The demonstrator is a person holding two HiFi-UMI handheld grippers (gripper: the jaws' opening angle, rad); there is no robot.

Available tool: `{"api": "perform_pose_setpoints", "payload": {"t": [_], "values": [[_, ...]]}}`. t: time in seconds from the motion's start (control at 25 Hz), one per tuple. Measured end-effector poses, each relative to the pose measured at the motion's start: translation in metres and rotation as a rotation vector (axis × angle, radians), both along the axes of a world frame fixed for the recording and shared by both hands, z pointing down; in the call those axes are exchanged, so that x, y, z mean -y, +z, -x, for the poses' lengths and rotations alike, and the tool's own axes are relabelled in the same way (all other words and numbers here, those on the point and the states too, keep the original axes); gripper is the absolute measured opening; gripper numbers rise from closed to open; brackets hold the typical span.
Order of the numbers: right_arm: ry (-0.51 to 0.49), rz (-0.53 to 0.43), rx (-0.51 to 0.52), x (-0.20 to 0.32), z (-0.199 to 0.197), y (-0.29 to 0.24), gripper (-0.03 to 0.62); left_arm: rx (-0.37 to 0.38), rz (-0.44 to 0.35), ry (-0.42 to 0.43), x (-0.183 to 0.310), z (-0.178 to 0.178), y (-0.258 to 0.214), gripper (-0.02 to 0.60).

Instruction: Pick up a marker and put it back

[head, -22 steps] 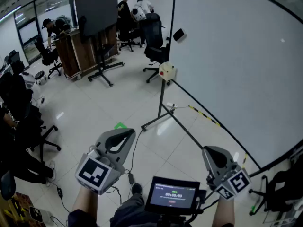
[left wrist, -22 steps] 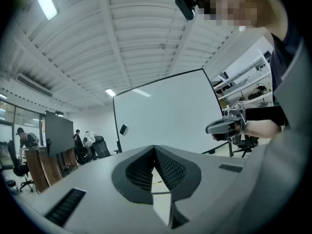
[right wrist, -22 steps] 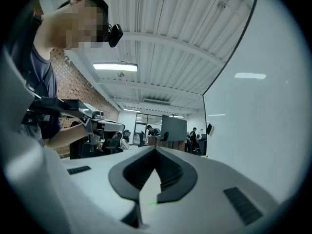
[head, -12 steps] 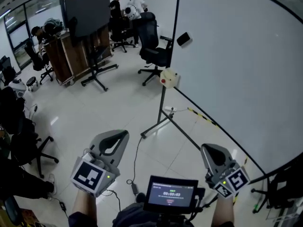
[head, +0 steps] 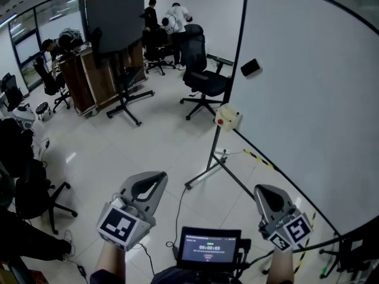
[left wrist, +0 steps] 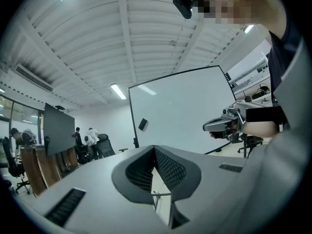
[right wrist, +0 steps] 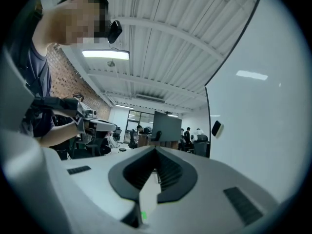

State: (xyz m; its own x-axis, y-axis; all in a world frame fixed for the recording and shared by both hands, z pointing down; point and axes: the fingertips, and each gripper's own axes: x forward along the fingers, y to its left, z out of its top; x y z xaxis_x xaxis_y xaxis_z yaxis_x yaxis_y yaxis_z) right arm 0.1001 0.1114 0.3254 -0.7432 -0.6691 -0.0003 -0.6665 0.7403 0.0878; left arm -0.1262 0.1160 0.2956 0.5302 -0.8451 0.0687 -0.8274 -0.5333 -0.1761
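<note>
Left claw (head: 159,177): together, empty, level, left of whiteboard (head: 308,99).
Right claw (head: 264,192): together, empty, nearer whiteboard, likely poised before pickup.

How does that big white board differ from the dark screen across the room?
The white board is pale and close; the dark screen is black and far back. The board carries a small black block; the screen's face is blank. Both stand upright on floor stands.

Glossy tiled floor (head: 118,152), smooth whiteboard (head: 314,111)
</note>
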Motion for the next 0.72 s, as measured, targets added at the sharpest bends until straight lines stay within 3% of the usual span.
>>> {"api": "perform_pose_setpoints", "payload": {"t": [0.44,0.72], "values": [[-0.090,0.034,0.024,0.117,0.023,0.006,0.014,-0.014,-0.003,-0.061,0.096,0.017,-0.004,-0.003],[-0.173,0.067,0.045,0.211,0.033,0.018,0.014,0.026,0.019,-0.145,0.177,0.020,0.009,-0.003]]}}
